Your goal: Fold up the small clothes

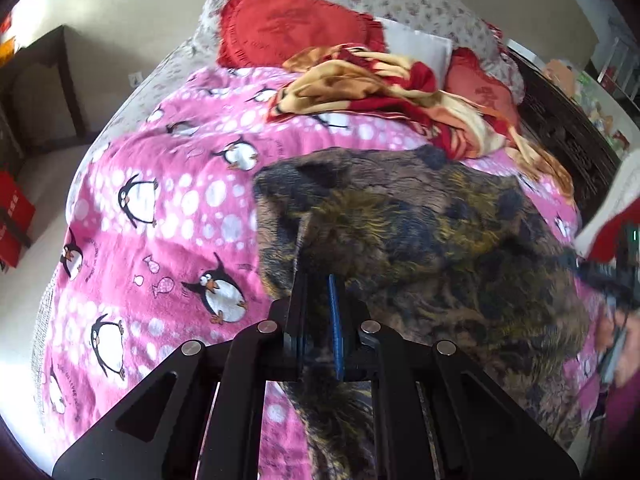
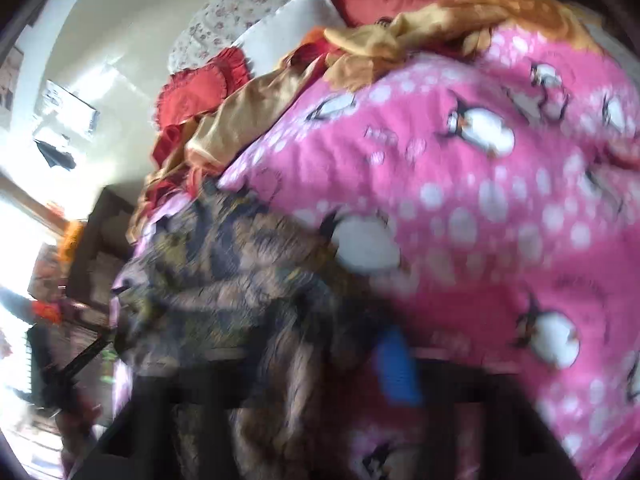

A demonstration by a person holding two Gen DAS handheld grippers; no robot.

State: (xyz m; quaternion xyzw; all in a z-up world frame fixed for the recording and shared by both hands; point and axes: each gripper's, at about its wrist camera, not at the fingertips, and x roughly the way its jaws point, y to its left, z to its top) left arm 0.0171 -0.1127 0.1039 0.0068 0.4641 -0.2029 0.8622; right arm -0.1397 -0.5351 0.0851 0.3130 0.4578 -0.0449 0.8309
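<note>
A small fuzzy garment (image 1: 432, 248), brown with dark blue and yellow patches, lies spread on a pink penguin blanket (image 1: 160, 208). My left gripper (image 1: 318, 292) is shut on the garment's near left edge, which is pinched between the fingers and lifted a little. In the blurred right wrist view the same garment (image 2: 224, 280) runs from the blanket (image 2: 480, 200) into my right gripper (image 2: 360, 364), which is shut on a bunched part of it. The right gripper also shows at the right edge of the left wrist view (image 1: 616, 280).
Red frilled cushions (image 1: 296, 24), a white pillow (image 1: 416, 44) and a crumpled red-and-gold blanket (image 1: 384, 92) lie at the head of the bed. A dark carved headboard (image 1: 568, 120) stands on the right. A dark table (image 1: 36, 88) and a red box (image 1: 12, 220) stand on the floor at left.
</note>
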